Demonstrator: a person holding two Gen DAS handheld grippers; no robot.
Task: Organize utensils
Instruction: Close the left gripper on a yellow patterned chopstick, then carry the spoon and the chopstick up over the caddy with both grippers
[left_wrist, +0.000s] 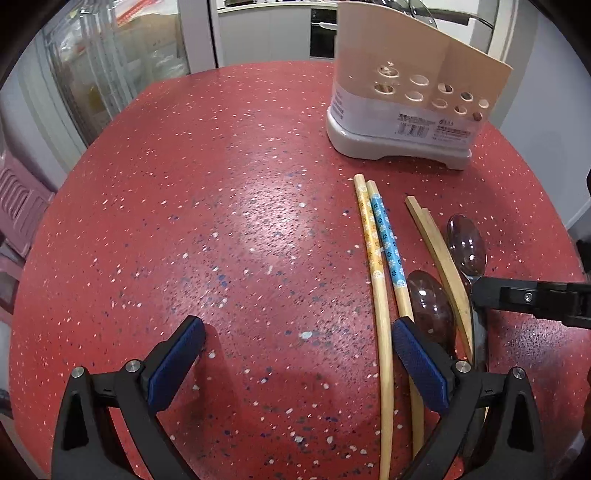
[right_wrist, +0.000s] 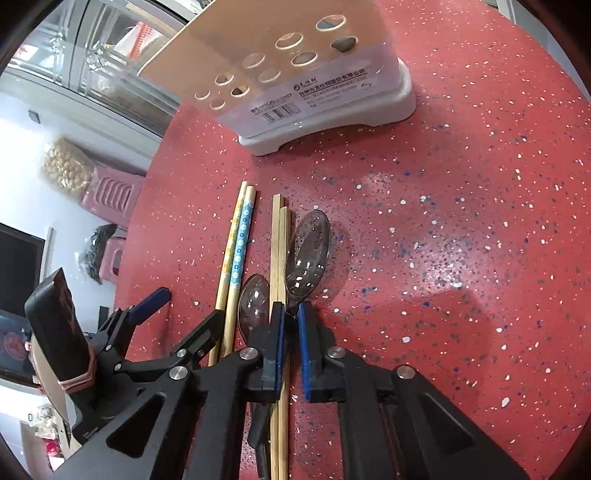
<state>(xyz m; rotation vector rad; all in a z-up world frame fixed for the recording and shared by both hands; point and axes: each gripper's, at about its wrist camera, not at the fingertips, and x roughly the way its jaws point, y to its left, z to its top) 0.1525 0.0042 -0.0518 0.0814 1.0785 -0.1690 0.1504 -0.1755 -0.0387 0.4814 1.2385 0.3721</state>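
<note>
Right gripper (right_wrist: 291, 310) nearly pressed together, its blue pads (right_wrist: 306, 343) straddling the neck of the farther clear plastic spoon (right_wrist: 308, 254); cannot tell whether already pinching. Left gripper (left_wrist: 295, 350) spread wide, holding nothing, low over bare tabletop.

Ahead of the right gripper and just to its left: plain wooden chopsticks (right_wrist: 279, 251), a second clear spoon (right_wrist: 253, 299), then a patterned pair of chopsticks (right_wrist: 238, 240), all lying flat and side by side. Beyond them, well apart, the perforated beige utensil holder (right_wrist: 295, 74) on its white base.

Spoon probably very light, stiff, smooth and slippery, likely brittle under a hard squeeze. Best taken at the narrow handle just behind the bowl, gently, without catching the touching wooden chopstick.

Red speckled table (left_wrist: 221, 221): hard, glossy, likely to let things slide. Around it, glass-fronted shelving, pink plastic stools, cabinets at the back.
</note>
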